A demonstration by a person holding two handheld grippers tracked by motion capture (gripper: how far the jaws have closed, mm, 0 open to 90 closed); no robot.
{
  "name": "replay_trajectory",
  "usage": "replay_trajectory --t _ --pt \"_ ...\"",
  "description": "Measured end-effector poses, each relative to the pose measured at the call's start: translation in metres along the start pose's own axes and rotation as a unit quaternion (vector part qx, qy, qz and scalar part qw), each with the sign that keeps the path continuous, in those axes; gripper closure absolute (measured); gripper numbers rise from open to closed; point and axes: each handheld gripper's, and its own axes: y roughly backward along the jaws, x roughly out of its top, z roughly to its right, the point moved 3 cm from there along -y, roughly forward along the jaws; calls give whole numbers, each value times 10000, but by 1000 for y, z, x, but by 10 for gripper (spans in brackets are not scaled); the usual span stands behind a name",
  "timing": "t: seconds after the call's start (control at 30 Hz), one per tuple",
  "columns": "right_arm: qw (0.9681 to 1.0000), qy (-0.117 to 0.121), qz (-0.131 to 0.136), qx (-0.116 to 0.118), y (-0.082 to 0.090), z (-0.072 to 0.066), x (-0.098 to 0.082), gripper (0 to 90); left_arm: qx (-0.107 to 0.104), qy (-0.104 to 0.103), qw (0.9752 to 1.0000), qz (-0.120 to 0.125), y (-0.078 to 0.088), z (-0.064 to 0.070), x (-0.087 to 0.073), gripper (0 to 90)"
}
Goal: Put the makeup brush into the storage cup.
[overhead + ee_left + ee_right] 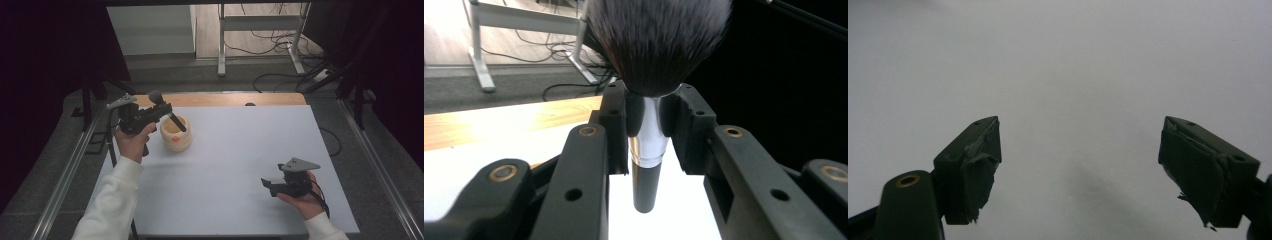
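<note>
White table (235, 165), cup (176, 134) — brush (651, 75) clamped

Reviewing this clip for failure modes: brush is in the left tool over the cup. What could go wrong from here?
1. The left tool clamps the brush on its smooth metal ferrule; it might slip or pivot.
2. The brush enters the cup at a slant, handle end down, so it may tip the cup.
3. The right tool rests open, far from the cup, and could not steady it.
</note>
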Motion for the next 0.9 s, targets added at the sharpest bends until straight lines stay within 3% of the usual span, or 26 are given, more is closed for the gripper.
replay_trajectory --t 0.13,0.8,0.9 --pt "10000 -3 -15 0 0 0 0 174 149 -131 9998 15 1 -2 2 704" --pt "10000 8 -51 -19 -2 1 -2 174 592 -27 9982 -118 -8 -29 5 704" --pt "10000 5 -50 -21 -2 1 -2 174 654 -93 9977 -130 -9 -29 7 704"
